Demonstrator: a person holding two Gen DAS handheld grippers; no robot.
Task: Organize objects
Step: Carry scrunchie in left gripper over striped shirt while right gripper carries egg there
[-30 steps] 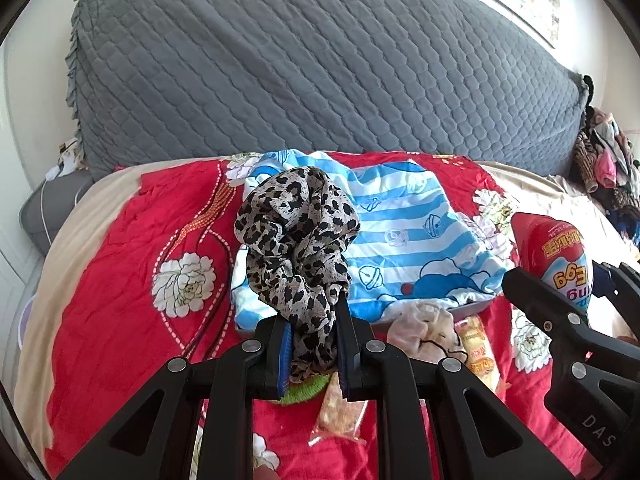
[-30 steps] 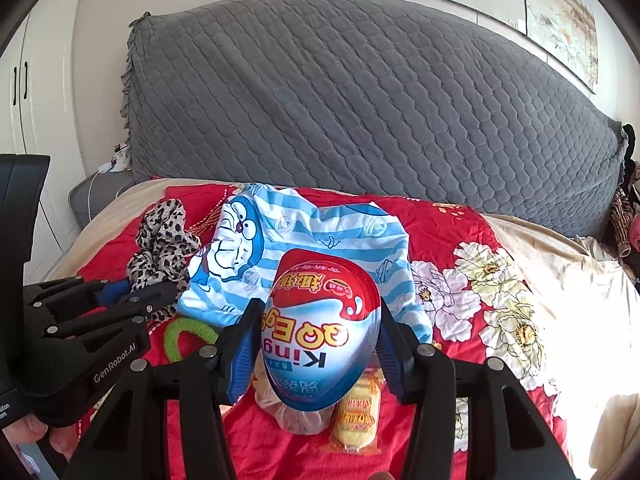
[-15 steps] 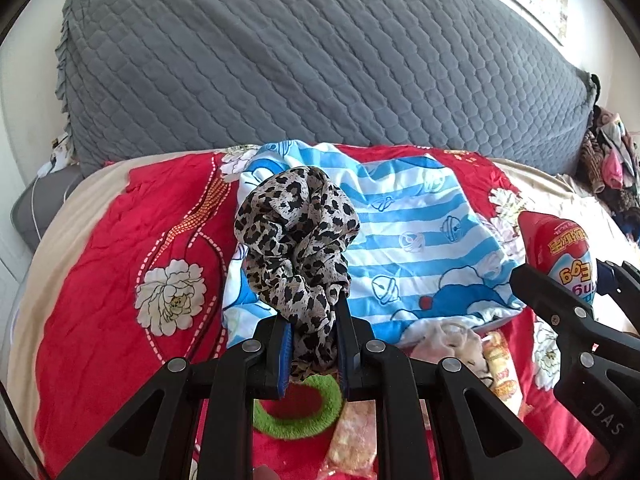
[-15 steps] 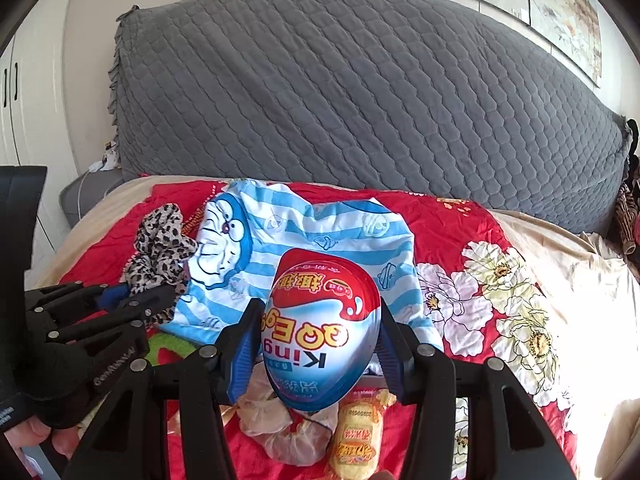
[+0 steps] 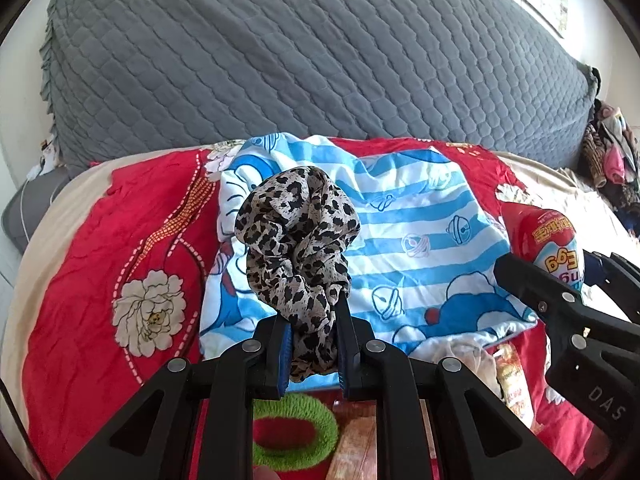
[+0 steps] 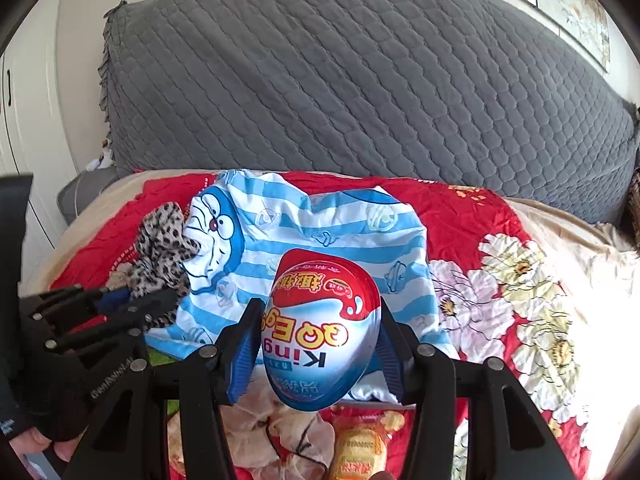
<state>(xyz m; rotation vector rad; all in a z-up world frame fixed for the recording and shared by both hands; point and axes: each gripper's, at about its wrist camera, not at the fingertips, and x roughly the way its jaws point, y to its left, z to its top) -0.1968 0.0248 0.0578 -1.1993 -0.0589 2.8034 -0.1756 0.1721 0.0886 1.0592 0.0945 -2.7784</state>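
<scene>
Above the blue-and-white striped cartoon cloth on the bed's red floral cover, the left claw clamps the leopard-print fabric scrunchie and the right claw grips the red-and-white plastic toy egg, so both should be lowered onto the cloth before either of the 2 lets go.

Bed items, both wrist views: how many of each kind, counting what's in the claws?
Scrunchies: 2, leopard-print scrunchie in left claw, green scrunchie
Toy egg: 1, in right claw
Striped cartoon shirt: 1
Snack packets: 2
Crumpled plastic bag: 1
Total: 7
</scene>
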